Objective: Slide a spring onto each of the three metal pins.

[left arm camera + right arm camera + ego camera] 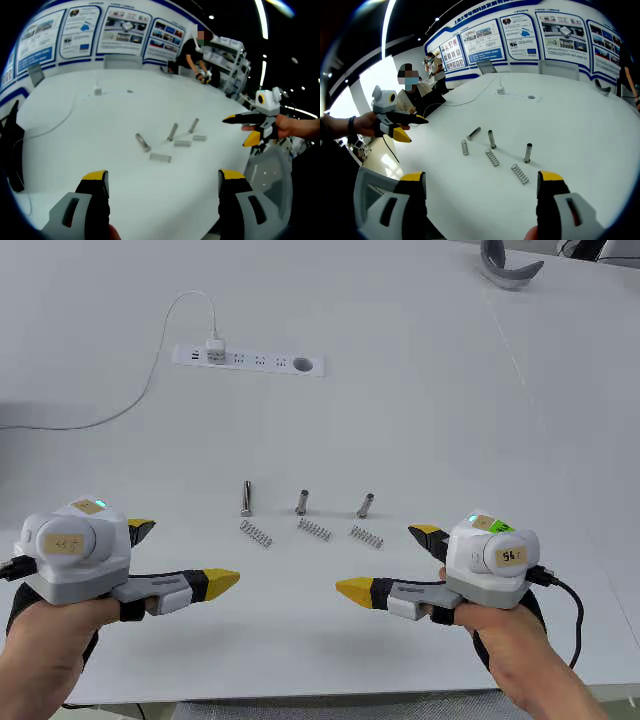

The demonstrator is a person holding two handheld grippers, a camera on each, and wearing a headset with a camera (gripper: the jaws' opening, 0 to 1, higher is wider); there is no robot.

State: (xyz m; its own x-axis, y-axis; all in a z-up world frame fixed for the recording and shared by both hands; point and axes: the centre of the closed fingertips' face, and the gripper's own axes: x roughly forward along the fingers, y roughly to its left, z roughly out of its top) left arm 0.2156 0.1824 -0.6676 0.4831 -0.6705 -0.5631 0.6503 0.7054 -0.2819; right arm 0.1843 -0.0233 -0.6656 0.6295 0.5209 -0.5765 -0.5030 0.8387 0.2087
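Pins (pixel 302 502) in a row of three on the worktop (pixel 430 410), all bare. Springs (pixel 315 529) paired one to one at 6 o'clock of each pin, just beside but not touching, likely laid out so for a short pick-and-thread per pair. Flat on its side, left pin (pixel 246 497); other two hard to judge, flat or upright. At 8 o'clock of the row, left gripper (pixel 188 554); at 4 o'clock, right gripper (pixel 383 560). Both near the front edge, jaws spread wide and holding nothing, tips turned inward toward each other. Seems a ready stance: parts framed between each jaw pair in both gripper views, reach to either end about equal. Nothing threaded yet; probably one gripper to steady a pin, the other to carry a spring. At 11 o'clock, power strip (pixel 250 358), well apart.
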